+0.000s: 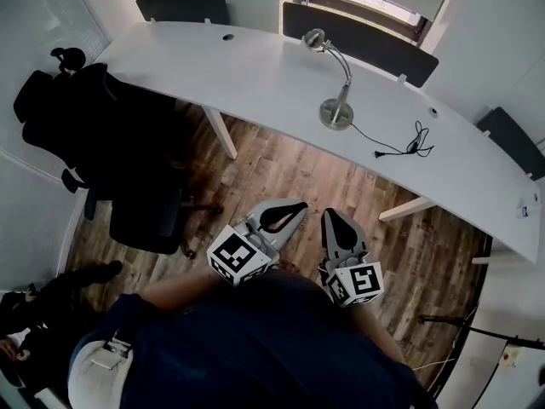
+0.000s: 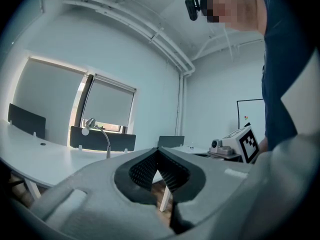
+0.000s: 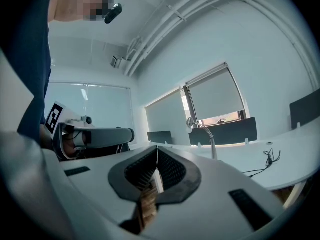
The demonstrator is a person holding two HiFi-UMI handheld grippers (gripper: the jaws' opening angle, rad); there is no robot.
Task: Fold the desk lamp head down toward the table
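The silver desk lamp stands upright on the white curved desk. Its round base is near the desk's front edge, and the gooseneck rises to the small head. Both grippers hang over the wooden floor in front of the desk, well short of the lamp. My left gripper is shut and holds nothing. My right gripper is beside it, also shut and empty. The left gripper view has the lamp far off to the left beyond the shut tips. In the right gripper view the lamp is to the right of the tips.
The lamp's black cable and plug lie on the desk to the right of the base. A black office chair stands at the left by the desk. Dark partition panels line the desk's far edge. White desk legs reach the floor.
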